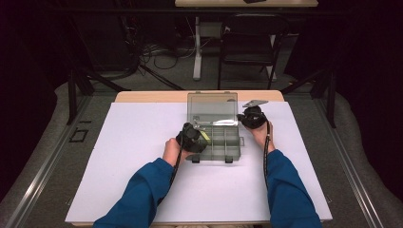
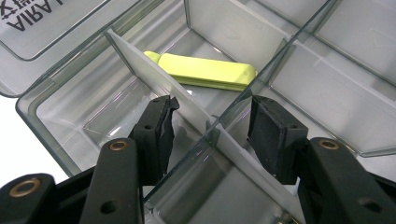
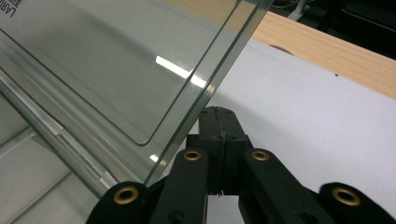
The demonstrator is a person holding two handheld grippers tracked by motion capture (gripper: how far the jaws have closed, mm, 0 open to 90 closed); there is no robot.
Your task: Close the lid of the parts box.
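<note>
A smoky clear compartment box (image 1: 236,142) lies on the white sheet with its lid (image 1: 212,108) standing up at the back. A yellow-green flat piece (image 2: 205,72) lies in one compartment near the left end (image 1: 205,136). My left gripper (image 2: 212,126) dips into the box's left end (image 1: 197,137), open, its pads (image 2: 271,140) straddling a thin divider wall (image 2: 140,65) without pressing on it. My right gripper (image 3: 217,114) is shut on nothing, its tips close beside the lid's right edge (image 3: 219,79), at the box's far right corner (image 1: 244,118).
The white sheet (image 1: 142,156) covers a wooden table (image 1: 152,96), and the box sits at its far middle. A small silvery item (image 1: 203,125) lies in a far compartment. A chair (image 1: 249,42) and cables stand on the floor beyond the table.
</note>
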